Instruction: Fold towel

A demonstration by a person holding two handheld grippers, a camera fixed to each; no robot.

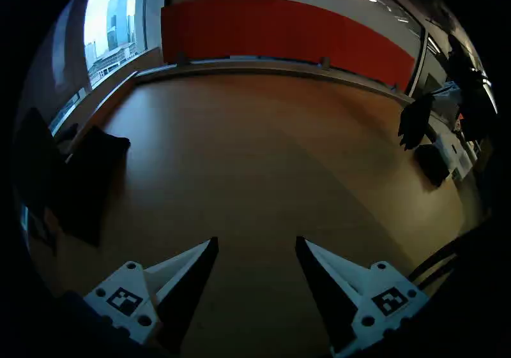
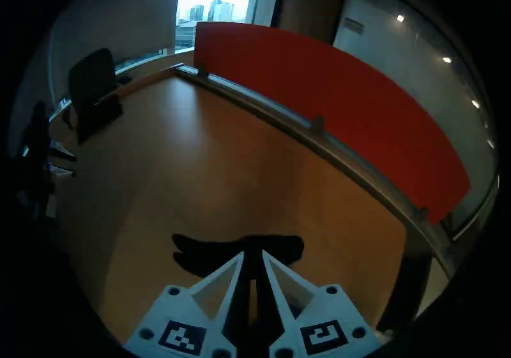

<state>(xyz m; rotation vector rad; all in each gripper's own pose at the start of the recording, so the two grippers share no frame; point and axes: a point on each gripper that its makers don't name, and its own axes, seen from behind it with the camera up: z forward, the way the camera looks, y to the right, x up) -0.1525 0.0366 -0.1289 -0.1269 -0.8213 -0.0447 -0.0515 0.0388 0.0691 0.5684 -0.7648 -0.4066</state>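
Right gripper tips pinch dark towel on desk

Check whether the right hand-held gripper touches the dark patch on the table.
Cannot tell. In the right gripper view the hand-held gripper overlaps the dark patch at its tips; no contact or gap shows plainly.

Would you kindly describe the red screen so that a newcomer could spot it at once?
Start from the broad wooden table. Along its far edge runs a grey rail, and on that rail stands the long red screen. It is the one brightly coloured thing among the brown wood, grey walls and a black chair.
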